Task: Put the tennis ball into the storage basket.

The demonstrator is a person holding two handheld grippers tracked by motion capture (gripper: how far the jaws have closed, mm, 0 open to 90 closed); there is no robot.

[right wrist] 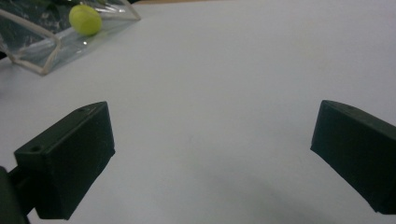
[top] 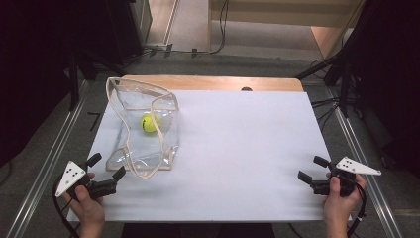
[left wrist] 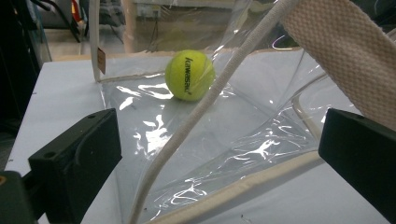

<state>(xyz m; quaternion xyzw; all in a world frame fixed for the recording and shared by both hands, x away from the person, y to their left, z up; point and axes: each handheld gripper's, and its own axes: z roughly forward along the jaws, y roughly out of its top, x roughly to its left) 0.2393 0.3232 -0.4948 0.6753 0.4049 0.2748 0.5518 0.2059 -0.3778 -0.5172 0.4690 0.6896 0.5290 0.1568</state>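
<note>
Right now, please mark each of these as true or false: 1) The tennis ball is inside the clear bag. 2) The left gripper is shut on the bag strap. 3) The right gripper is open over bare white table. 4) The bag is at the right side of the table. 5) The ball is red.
1) True: the tennis ball lies inside the clear bag.
2) False: the left gripper is open, its jaws apart near the bag's edge, gripping nothing.
3) True: the right gripper is open above the white table.
4) False: the bag is at the left side.
5) False: the ball is yellow-green.
</note>
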